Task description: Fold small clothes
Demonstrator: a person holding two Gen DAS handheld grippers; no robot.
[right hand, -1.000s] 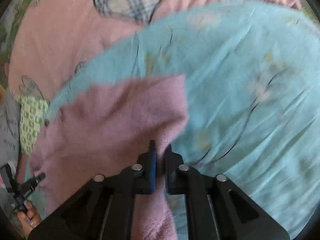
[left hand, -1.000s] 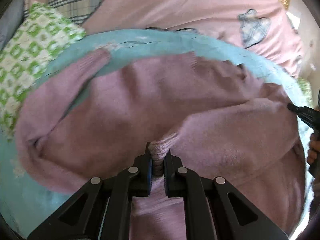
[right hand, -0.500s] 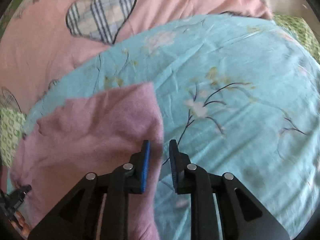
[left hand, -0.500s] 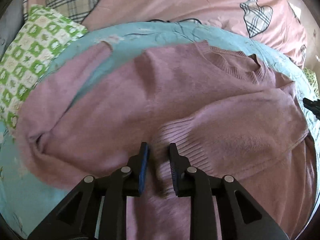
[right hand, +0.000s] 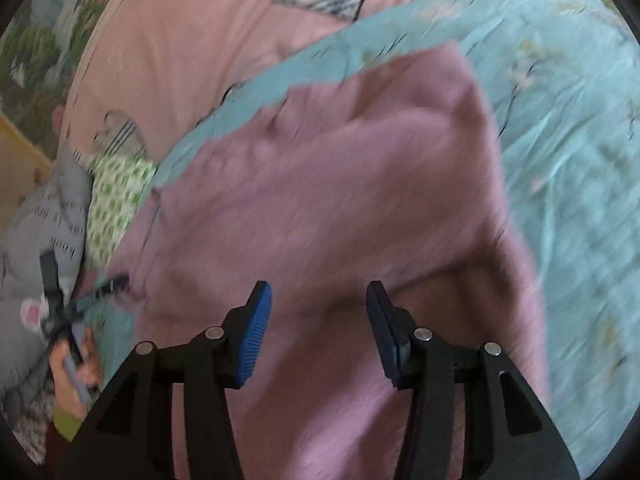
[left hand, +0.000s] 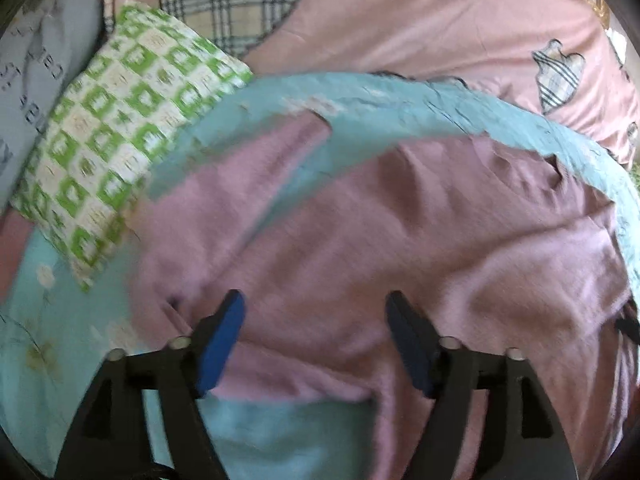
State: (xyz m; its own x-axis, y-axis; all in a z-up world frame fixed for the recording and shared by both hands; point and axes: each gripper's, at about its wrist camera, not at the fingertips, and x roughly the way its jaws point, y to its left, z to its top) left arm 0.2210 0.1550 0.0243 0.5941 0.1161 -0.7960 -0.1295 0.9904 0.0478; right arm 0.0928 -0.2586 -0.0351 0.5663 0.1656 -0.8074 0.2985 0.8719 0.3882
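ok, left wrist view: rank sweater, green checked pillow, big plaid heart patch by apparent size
As they look in the left wrist view:
1. sweater, by far the largest, filling most of the middle
2. green checked pillow
3. plaid heart patch, smallest, though it lies farther from the camera and its top is cut off, so its true size is unsure.

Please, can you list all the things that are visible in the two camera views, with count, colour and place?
sweater: 1, mauve pink, spread on the sheet, under both grippers.
sheet: 1, light blue with flower print, under the sweater.
cover: 1, pink with plaid hearts, behind the sheet.
pillow: 1, green and white check, left of the sweater, on the sheet's edge.
grey cloth: 1, grey with dark lettering, far left beside the pillow.
left gripper: 1, black with blue pads, jaws wide open over the sweater.
right gripper: 1, black with blue pads, jaws wide open over the sweater.
left hand: 1, at the lower left of the right wrist view, holding the left gripper.
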